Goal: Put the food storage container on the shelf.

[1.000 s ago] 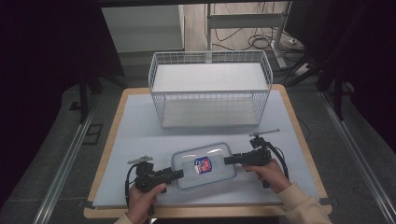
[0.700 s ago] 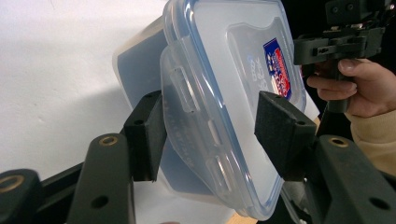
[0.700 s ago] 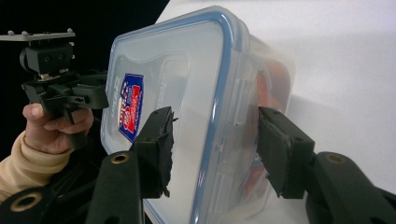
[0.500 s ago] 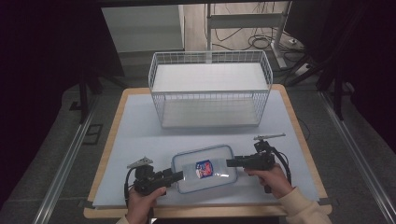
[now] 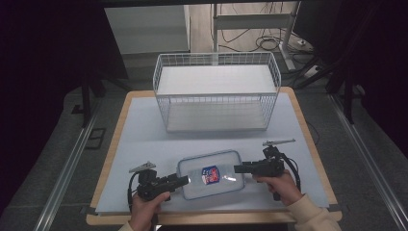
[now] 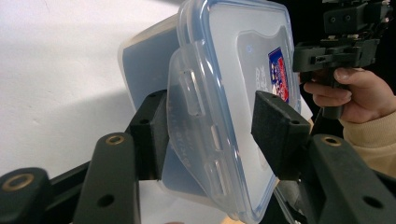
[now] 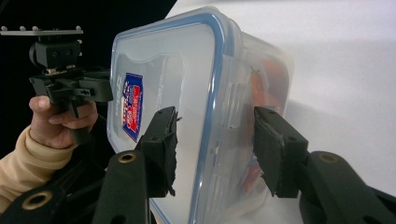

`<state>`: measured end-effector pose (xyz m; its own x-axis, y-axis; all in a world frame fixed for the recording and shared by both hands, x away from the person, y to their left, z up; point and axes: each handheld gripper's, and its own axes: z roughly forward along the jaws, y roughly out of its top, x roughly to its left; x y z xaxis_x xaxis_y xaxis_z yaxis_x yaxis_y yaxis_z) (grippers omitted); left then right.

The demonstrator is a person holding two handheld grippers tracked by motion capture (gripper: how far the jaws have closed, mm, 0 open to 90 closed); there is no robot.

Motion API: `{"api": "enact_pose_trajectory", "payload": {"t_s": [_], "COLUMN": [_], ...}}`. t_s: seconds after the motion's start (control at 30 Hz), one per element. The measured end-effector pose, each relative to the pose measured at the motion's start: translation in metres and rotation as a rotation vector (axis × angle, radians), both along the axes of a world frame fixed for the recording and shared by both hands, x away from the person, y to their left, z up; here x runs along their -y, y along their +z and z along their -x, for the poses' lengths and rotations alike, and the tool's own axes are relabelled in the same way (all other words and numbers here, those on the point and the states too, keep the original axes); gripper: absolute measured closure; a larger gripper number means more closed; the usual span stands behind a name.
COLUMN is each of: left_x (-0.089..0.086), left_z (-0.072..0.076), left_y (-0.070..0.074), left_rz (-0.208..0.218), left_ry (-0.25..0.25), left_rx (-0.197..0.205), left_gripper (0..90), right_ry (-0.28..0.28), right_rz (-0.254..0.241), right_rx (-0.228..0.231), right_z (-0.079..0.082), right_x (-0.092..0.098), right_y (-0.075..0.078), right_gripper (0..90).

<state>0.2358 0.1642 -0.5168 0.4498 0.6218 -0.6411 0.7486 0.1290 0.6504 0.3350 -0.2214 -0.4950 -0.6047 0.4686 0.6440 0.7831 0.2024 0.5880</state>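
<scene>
A clear plastic food container (image 5: 209, 174) with a blue-rimmed lid and a red and blue sticker lies flat on the pale mat near the table's front edge. My left gripper (image 5: 185, 180) is open at its left end. In the left gripper view the jaws of that gripper (image 6: 212, 119) straddle the lid's latch flap (image 6: 196, 121) without closing on it. My right gripper (image 5: 237, 168) is open at the right end. Its jaws (image 7: 215, 140) stand on either side of the container's (image 7: 187, 93) side latch. Something orange shows through the wall (image 7: 268, 84).
A white wire basket (image 5: 216, 91) stands at the back middle of the table, on the pale mat (image 5: 144, 139). The wooden table edge (image 5: 308, 139) runs close to the right hand. Cables lie on the floor behind.
The right gripper has come down and nearer, level with the container's right end. The container has settled a little toward the front edge. The left gripper has barely moved.
</scene>
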Motion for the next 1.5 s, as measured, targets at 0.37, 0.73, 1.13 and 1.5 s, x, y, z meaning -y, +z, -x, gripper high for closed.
{"api": "enact_pose_trajectory", "payload": {"t_s": [0.37,0.73,1.13,1.5], "left_x": [-0.001,0.001,0.002,-0.001], "left_z": [0.003,-0.001,-0.027,-0.050], "left_y": [0.004,0.011,0.034,0.070], "left_rz": [-0.011,-0.020,-0.009,0.007], "left_ry": [0.005,0.003,-0.018,-0.041], "left_rx": [0.037,0.066,0.110,0.168], "left_gripper": [50.0,50.1,50.1,50.8], "right_ry": [-0.007,-0.026,-0.068,-0.091], "right_rz": [0.005,-0.009,-0.028,-0.040], "right_rx": [0.029,0.060,0.134,0.218], "right_z": [0.005,0.006,-0.005,-0.017], "right_x": [-0.001,0.000,0.005,0.006], "right_y": [0.004,0.011,0.035,0.075], "right_gripper": [53.2,53.4,53.5,53.5]}}
